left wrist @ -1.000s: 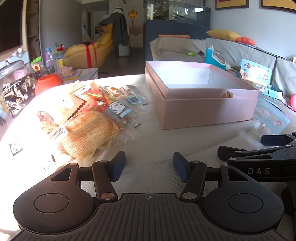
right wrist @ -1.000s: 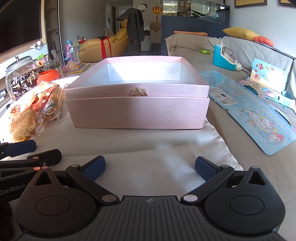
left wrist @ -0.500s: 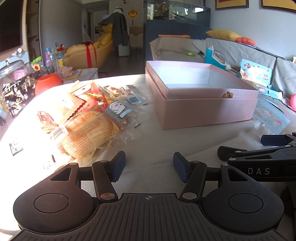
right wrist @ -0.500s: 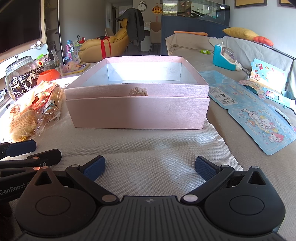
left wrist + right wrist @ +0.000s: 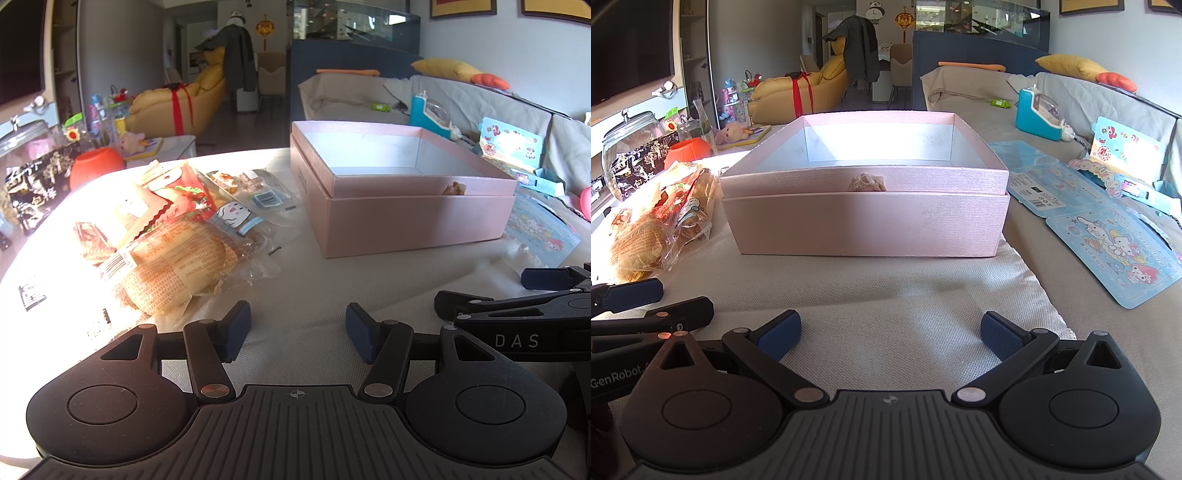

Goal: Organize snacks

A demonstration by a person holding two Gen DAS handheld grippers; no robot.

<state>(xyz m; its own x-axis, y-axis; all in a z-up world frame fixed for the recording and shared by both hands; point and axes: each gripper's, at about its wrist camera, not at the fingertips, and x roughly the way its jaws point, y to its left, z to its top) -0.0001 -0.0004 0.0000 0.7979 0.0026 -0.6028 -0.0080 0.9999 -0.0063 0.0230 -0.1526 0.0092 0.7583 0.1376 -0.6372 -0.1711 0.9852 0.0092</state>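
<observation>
Surface [image 5: 886, 295] wide, cloth-covered, sunlit at left. Pink box [image 5: 864, 225] open-topped, sits mid-surface, directly ahead of right claw [image 5: 890, 332]; interior appears empty. Snack pile [image 5: 166, 236] lies left of box, apart from it: clear-wrapped bread, red packet, small printed sachets, overlapping. Blue cartoon cards [image 5: 1108, 247] lie flat right of box. Left claw [image 5: 297, 330] jaws parted, nothing between, low over cloth just short of the snacks. Right claw jaws spread wide, empty, well short of box.
</observation>
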